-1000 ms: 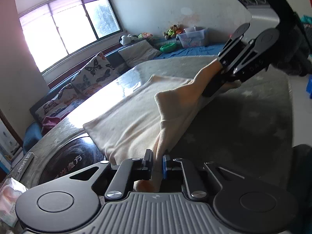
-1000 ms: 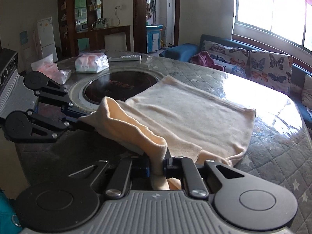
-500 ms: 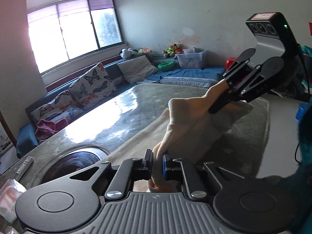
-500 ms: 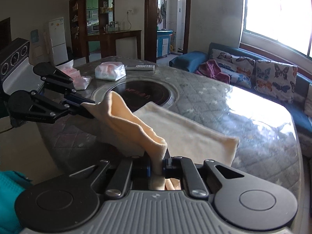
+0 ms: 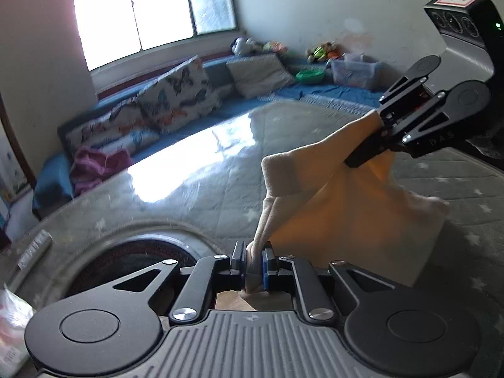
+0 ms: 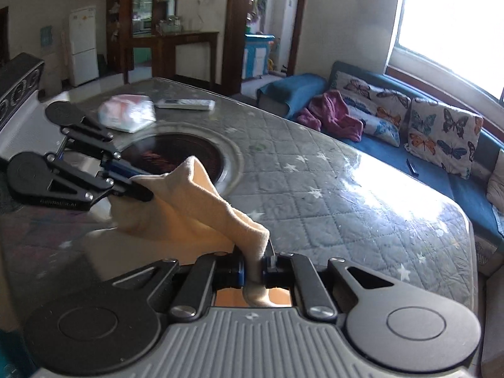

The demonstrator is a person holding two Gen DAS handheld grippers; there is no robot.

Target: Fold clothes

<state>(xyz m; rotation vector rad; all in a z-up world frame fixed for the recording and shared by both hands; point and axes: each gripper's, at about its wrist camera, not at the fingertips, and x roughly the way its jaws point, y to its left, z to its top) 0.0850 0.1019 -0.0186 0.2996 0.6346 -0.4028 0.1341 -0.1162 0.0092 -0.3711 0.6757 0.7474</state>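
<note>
You hold one cloth (image 5: 330,208) above the table (image 6: 330,195), your two grippers each pinching a corner: left gripper (image 5: 253,260) and right gripper (image 6: 255,267), fingers pressed on the fabric, with one packet (image 6: 126,111) and one remote (image 6: 186,104) behind.

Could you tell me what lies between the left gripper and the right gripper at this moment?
Only the cream cloth spans between them: the left gripper and right gripper each pinch an end, and it sags above the quilted table. The right wrist view shows it best.
</note>
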